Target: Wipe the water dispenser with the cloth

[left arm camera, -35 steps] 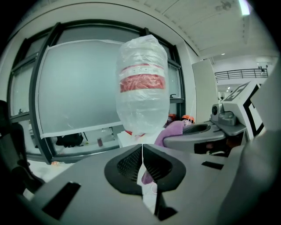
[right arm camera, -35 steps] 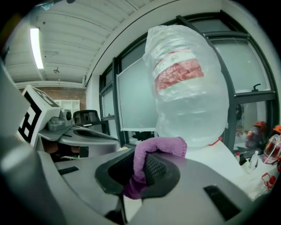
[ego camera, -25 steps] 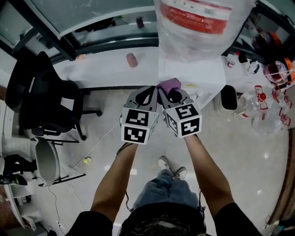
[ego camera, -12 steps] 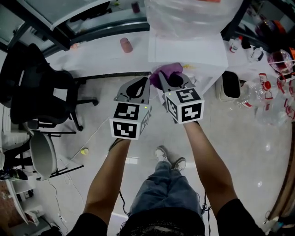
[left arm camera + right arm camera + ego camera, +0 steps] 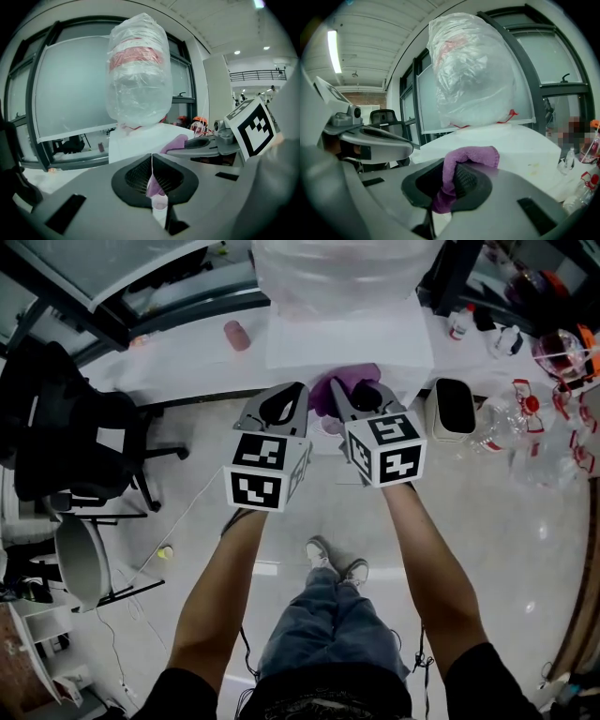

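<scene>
The white water dispenser (image 5: 347,338) stands ahead of me, topped by a bottle wrapped in clear plastic (image 5: 342,268). My right gripper (image 5: 342,392) is shut on a purple cloth (image 5: 349,381) at the front edge of the dispenser's top. In the right gripper view the cloth (image 5: 468,159) is folded over the right gripper (image 5: 450,176), with the dispenser (image 5: 520,140) and bottle (image 5: 473,75) beyond. My left gripper (image 5: 295,388) sits just left of the cloth, shut and holding nothing. In the left gripper view this gripper (image 5: 152,157) faces the dispenser (image 5: 140,140), and a bit of purple shows through the gap below its tips.
A black office chair (image 5: 66,437) stands at the left. A white counter (image 5: 187,357) with a small pinkish cup (image 5: 236,334) runs beside the dispenser. A dark bin (image 5: 452,409) and several clear bottles (image 5: 553,427) are on the floor at the right.
The left gripper has drawn away from the right one, dipped, then come back level beside it. The cloth stays in the right gripper at the dispenser's front edge.
</scene>
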`<state>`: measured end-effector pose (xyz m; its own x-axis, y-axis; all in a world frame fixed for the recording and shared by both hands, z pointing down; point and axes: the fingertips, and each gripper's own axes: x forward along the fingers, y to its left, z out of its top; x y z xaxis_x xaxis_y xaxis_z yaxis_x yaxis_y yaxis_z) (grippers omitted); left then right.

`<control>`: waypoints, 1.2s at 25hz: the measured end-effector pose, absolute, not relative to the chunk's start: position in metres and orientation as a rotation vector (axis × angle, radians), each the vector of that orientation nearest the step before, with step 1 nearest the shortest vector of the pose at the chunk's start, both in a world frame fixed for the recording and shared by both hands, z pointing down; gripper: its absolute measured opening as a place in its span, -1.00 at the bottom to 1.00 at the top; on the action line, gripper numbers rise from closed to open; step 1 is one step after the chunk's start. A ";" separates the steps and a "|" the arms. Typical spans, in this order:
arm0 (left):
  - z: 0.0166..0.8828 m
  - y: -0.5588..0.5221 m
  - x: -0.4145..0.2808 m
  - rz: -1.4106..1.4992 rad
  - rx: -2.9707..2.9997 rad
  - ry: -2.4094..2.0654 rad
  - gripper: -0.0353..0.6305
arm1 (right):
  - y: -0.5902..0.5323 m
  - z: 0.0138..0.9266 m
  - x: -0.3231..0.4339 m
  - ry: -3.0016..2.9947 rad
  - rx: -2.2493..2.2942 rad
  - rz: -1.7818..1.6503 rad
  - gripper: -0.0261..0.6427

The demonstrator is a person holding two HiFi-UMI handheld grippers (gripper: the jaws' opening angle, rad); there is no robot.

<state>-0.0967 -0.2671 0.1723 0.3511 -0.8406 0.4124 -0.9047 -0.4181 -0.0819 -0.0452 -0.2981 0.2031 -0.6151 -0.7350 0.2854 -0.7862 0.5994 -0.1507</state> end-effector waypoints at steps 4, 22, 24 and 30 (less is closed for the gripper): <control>0.170 -0.273 -0.067 0.579 2.472 -1.568 -0.81 | -0.300 0.201 -0.014 -2.618 1.299 0.380 -0.80; 0.185 -0.264 -0.010 0.601 2.468 -1.548 -0.81 | -0.310 0.199 0.098 -2.567 1.377 0.285 -0.80; 0.186 -0.264 -0.009 0.586 2.466 -1.548 -0.81 | -0.311 0.200 0.099 -2.574 1.379 0.281 -0.80; 0.204 -0.262 -0.005 0.564 2.482 -1.529 -0.81 | -0.311 0.214 0.101 -2.571 1.391 0.250 -0.80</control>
<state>-0.0046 -0.2618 0.2041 0.4022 -0.8218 0.4036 -0.8869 -0.4592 -0.0511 0.1008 -0.3111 0.2143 -0.5334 -0.8047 0.2607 -0.8398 0.5406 -0.0498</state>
